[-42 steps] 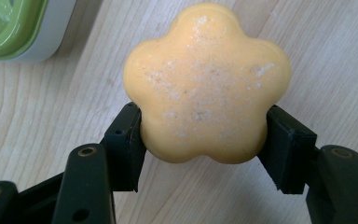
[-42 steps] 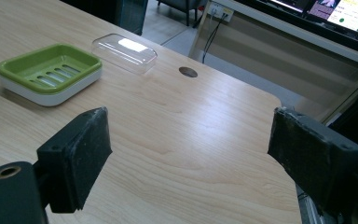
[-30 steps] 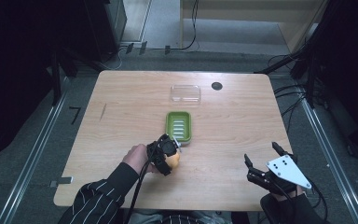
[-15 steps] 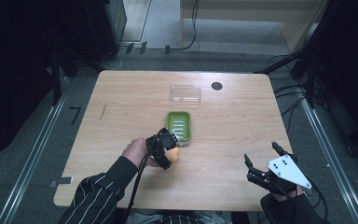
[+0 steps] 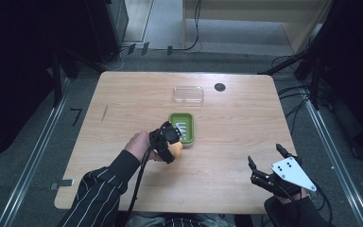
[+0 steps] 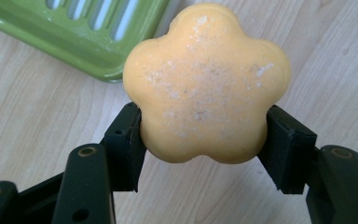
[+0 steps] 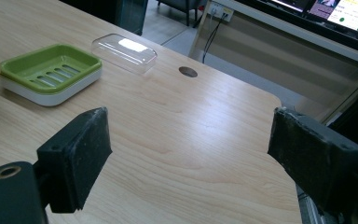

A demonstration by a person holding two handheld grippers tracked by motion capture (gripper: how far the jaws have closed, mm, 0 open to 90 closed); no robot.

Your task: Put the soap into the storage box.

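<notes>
A flower-shaped orange soap [image 6: 205, 84] is pinched between the two black jaws of my left gripper [image 6: 205, 144], above the wooden table. In the high view the left gripper [image 5: 172, 147] holds the soap [image 5: 175, 149] just at the near left corner of a green soap dish [image 5: 185, 127]. The dish [image 6: 70, 32] has a slotted floor and lies beyond the soap. My right gripper [image 5: 267, 163] rests near the table's front right edge, open, with nothing between its jaws [image 7: 191, 154]. The dish [image 7: 51, 70] is seen far to its left.
A clear plastic lid [image 5: 188, 94] lies behind the dish, and a dark round hole [image 5: 220, 87] is in the table [image 5: 123, 104] beside it. Cables and black stands surround the table on the floor.
The left gripper has carried the soap a little up and towards the green dish. The right gripper has stayed where it was.
</notes>
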